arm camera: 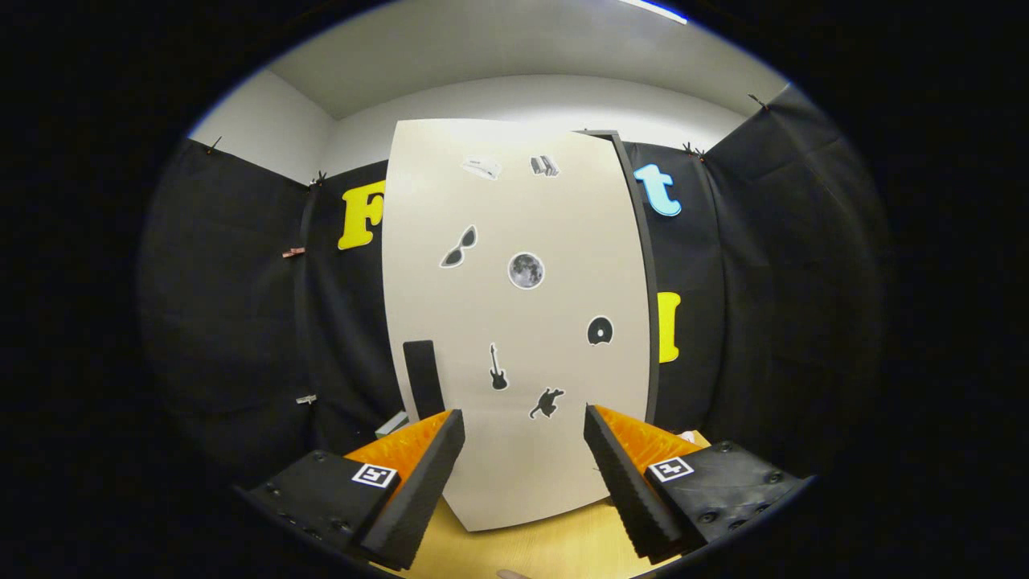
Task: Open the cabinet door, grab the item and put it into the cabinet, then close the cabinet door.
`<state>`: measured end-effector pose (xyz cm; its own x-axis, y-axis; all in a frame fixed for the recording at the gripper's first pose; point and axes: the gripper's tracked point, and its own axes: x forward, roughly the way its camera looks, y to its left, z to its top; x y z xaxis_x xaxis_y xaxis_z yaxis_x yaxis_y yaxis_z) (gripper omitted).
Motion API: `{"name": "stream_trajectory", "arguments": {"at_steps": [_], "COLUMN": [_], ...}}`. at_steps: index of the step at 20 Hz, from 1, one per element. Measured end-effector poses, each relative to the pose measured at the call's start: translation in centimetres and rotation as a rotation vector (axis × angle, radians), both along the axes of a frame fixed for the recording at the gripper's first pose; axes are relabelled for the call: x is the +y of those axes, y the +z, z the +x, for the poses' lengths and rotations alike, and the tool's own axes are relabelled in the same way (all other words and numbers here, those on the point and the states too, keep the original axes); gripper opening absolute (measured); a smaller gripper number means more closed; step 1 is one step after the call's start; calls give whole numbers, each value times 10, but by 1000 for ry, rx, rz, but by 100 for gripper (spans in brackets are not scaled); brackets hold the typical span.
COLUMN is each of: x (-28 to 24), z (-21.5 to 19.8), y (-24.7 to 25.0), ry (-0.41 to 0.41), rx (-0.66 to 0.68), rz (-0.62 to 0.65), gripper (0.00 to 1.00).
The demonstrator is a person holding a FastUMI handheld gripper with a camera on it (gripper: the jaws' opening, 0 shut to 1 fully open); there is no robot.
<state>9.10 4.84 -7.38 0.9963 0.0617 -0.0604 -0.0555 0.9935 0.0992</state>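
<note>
The gripper is wide open and holds nothing; its two fingers stand well apart with bare space between them. Directly ahead of the fingers, and beyond them, stands the cabinet. Its door is closed and faces the gripper squarely, spanning the gap between the fingers and rising well above them. The door is a pale, flat panel. The cabinet's dark edge shows along the right side of the door.

A dark, upright handle sits low on the door's left side, just above and beyond the left finger. It is apart from that finger. The right finger points at the door's lower right part.

Several stickers mark the door: sunglasses and a moon near mid-height, a disc to the right, a guitar and a small figure lower down, between the fingers.

The cabinet stands on a wooden desk, which shows below and between the fingers. A small pale object lies on the desk left of the cabinet, partly hidden behind the left finger; what it is cannot be told.
</note>
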Motion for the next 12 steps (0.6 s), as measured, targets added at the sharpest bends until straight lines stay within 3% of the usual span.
{"name": "stream_trajectory", "arguments": {"at_steps": [12], "x": [1], "z": [3], "y": [5], "ry": [-3], "rx": [2], "rz": [-2], "gripper": [97]}}
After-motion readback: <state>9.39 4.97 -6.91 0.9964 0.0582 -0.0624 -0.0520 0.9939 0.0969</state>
